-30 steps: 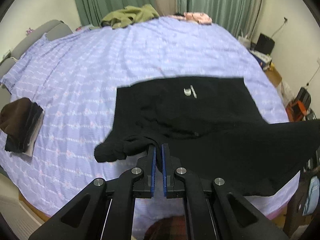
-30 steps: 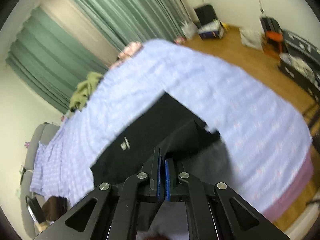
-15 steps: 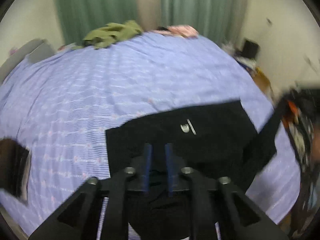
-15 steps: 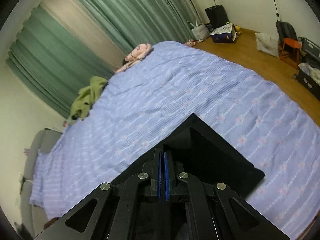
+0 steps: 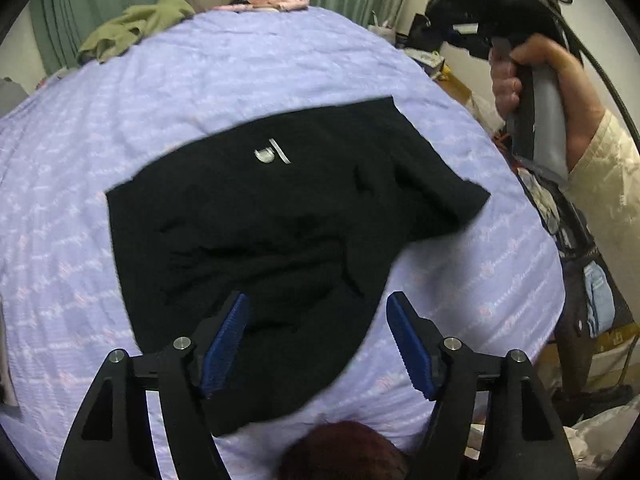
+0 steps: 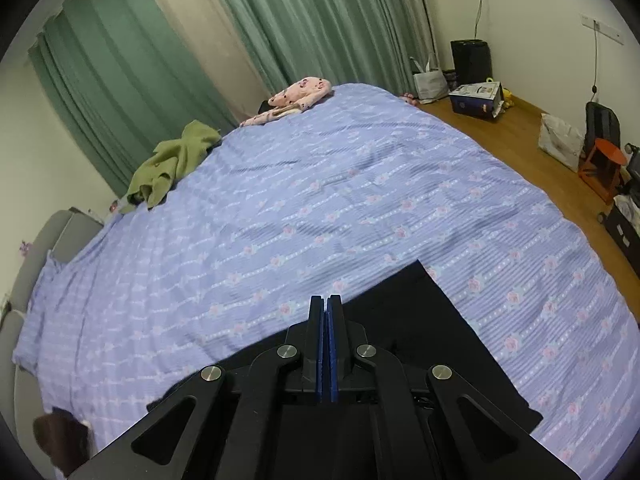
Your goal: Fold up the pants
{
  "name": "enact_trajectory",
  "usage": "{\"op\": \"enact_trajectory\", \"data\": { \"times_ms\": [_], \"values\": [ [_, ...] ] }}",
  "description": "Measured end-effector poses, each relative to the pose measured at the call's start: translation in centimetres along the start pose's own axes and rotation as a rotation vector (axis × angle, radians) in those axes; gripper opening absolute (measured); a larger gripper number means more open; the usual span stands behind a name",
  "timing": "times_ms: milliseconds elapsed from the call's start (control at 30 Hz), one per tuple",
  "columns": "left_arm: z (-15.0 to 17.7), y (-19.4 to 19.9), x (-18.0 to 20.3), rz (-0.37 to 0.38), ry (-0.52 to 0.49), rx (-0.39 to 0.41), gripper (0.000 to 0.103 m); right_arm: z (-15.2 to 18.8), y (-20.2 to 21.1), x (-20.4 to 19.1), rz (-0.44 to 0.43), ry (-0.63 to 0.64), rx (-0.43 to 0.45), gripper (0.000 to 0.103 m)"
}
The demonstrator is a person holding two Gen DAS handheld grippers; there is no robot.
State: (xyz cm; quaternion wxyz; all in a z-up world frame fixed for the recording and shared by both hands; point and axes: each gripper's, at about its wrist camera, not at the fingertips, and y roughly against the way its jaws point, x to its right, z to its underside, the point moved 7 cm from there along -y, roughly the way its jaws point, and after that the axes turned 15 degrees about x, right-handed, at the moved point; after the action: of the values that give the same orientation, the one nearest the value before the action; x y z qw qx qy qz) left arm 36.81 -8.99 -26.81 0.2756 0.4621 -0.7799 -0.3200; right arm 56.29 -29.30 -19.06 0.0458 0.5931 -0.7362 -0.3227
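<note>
You are holding the left gripper (image 5: 318,334) spread wide above the black pants (image 5: 260,240) lying folded on the bed (image 5: 240,72), letting go; the right gripper (image 6: 325,312) is staying clamped, holding nothing visible.

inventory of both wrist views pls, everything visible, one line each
pants: 1, black with a small white logo, folded on the near part of the bed
bedspread: 1, lilac with pink flowers, covers the bed
green garment: 1, olive, crumpled at the far edge of the bed
pink garment: 1, pink patterned, far edge by the curtains
curtains: green, back wall
box: 1, blue and white, on the floor beyond the bed
stool: 1, orange, right edge
left claw: open, over the pants, jaws just opened
right claw: shut, nothing seen between the pads
hand: 1, grips the right claw's handle
</note>
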Motion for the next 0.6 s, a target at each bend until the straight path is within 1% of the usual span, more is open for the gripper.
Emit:
{"op": "enact_trajectory", "data": {
  "times_ms": [33, 100, 133, 200, 233, 300, 367, 433, 467, 567, 600],
  "values": [
    [0.6, -0.3, 0.3, -0.005, -0.008, -0.011, 0.072, 0.2, 0.0, 0.2, 0.001, 0.002, -0.006, 0.003],
    [1.5, -0.6, 1.0, -0.001, -0.022, -0.024, 0.072, 1.3, 0.4, 1.1, -0.014, -0.022, -0.048, 0.004],
    [2.1, -0.8, 1.4, 0.004, -0.041, -0.03, 0.072, 1.8, 0.6, 1.6, -0.009, -0.031, -0.063, 0.007],
    [3.0, -1.1, 2.1, 0.001, -0.1, -0.032, 0.072, 3.1, 1.8, 2.8, -0.001, -0.031, -0.087, 0.025],
    [3.6, -1.4, 2.5, 0.004, -0.137, -0.033, 0.072, 3.7, 2.4, 3.2, 0.001, -0.031, -0.097, 0.04],
    [4.6, -2.0, 3.1, -0.002, -0.193, -0.042, 0.072, 5.3, 4.1, 4.4, 0.003, -0.029, -0.124, 0.041],
    [5.7, -2.8, 4.0, -0.011, -0.275, -0.045, 0.072, 7.4, 5.5, 5.8, 0.019, -0.03, -0.172, 0.041],
    [6.5, -3.5, 4.7, -0.019, -0.327, -0.043, 0.072, 8.9, 6.5, 7.0, 0.028, -0.043, -0.21, 0.041],
    [6.9, -4.0, 5.0, -0.026, -0.349, -0.048, 0.072, 10.1, 7.2, 8.0, 0.049, -0.047, -0.239, 0.041],
    [8.0, -5.6, 5.4, -0.054, -0.407, -0.067, 0.066, 12.6, 8.3, 10.2, 0.077, -0.076, -0.299, 0.041],
    [8.4, -6.3, 5.4, -0.07, -0.42, -0.075, 0.062, 13.1, 8.6, 10.7, 0.085, -0.078, -0.31, 0.041]
  ]
}}
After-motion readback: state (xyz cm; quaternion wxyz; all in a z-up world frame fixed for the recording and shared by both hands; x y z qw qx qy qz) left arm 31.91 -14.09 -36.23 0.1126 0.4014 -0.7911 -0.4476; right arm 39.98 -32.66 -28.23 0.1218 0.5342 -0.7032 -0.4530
